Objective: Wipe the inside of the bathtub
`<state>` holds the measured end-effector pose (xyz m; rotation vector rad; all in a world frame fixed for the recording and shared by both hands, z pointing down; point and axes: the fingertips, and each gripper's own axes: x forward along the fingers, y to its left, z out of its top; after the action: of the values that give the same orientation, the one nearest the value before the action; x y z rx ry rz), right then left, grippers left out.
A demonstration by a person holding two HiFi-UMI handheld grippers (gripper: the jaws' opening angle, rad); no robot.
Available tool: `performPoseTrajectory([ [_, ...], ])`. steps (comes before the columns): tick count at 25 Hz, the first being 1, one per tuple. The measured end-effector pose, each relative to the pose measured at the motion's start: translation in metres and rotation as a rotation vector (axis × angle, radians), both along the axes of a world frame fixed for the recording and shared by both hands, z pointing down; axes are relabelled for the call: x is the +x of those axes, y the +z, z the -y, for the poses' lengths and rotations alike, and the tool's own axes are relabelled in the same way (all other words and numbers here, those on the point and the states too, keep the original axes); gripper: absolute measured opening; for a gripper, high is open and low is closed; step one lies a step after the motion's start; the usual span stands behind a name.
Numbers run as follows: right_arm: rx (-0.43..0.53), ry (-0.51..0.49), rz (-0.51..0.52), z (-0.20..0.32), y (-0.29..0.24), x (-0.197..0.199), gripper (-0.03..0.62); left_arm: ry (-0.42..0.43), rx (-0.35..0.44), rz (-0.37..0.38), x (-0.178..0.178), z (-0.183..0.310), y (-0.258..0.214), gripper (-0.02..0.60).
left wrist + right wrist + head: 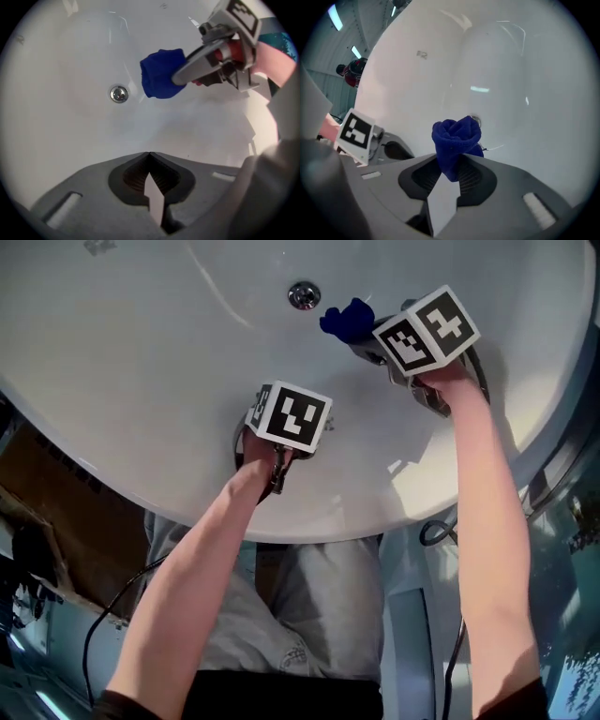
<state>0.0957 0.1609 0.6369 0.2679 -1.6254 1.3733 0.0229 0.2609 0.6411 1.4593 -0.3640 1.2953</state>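
Bathtub: the white glossy bathtub (pixel 141 352) lies below the person, and its curved inside is the surface to wipe.
Right hand-held gripper (pixel 451 164): jaws clamped on the cloth and held low in the tub, probably to press it down.
Left hand-held gripper (pixel 149 157): jaws together with nothing between them, nearer the person, apparently out of the way.
Cloth: the bunched dark blue cloth (pixel 347 321) sticks out of the right jaws.
Drain: the round metal drain (pixel 304 295) is just beside the cloth.

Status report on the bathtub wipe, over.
Right gripper shut on bunched blue cloth, beside the round metal drain. Left gripper shut, empty, over the white bathtub floor. Nothing seen in the way.
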Motion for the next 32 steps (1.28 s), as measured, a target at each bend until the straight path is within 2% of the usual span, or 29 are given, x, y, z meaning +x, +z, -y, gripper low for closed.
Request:
performPoseTrajectory([
  [5, 0.11, -0.014, -0.106, 0.029, 0.063, -0.004, 0.092, -0.021, -0.005, 0.002, -0.004, 0.002, -0.001, 0.002],
  [7, 0.126, -0.031, -0.14, 0.032, 0.082, -0.008, 0.092, -0.018, -0.002, 0.072, -0.021, 0.004, -0.002, 0.002],
  [8, 0.137, -0.055, -0.151, 0.033, 0.088, -0.012, 0.093, -0.028, -0.002, 0.102, -0.025, 0.005, -0.002, 0.001],
  [10, 0.152, -0.126, -0.181, 0.026, 0.098, -0.012, 0.094, -0.079, -0.008, 0.078, -0.007, 0.003, -0.004, 0.001],
  [12, 0.129, -0.18, -0.215, 0.01, 0.108, -0.005, 0.095, -0.11, -0.033, 0.019, 0.017, -0.002, -0.009, 0.002],
  [15, 0.079, -0.235, -0.262, -0.007, 0.118, 0.006, 0.095, -0.124, -0.028, -0.043, 0.036, -0.001, -0.014, 0.001],
  [20, 0.054, -0.284, -0.309, -0.027, 0.118, 0.016, 0.094, -0.104, -0.02, -0.034, 0.037, -0.009, -0.018, 0.002],
  [23, 0.019, -0.294, -0.312, -0.028, 0.112, 0.016, 0.094, -0.107, -0.019, -0.039, 0.041, -0.005, -0.02, 0.002],
  [28, -0.033, -0.315, -0.307, -0.031, 0.097, 0.017, 0.094, -0.047, 0.007, -0.045, 0.044, -0.003, -0.024, 0.002],
  [32, -0.048, -0.334, -0.291, -0.045, 0.083, 0.021, 0.095, -0.057, 0.002, -0.038, 0.049, -0.01, -0.022, 0.002],
])
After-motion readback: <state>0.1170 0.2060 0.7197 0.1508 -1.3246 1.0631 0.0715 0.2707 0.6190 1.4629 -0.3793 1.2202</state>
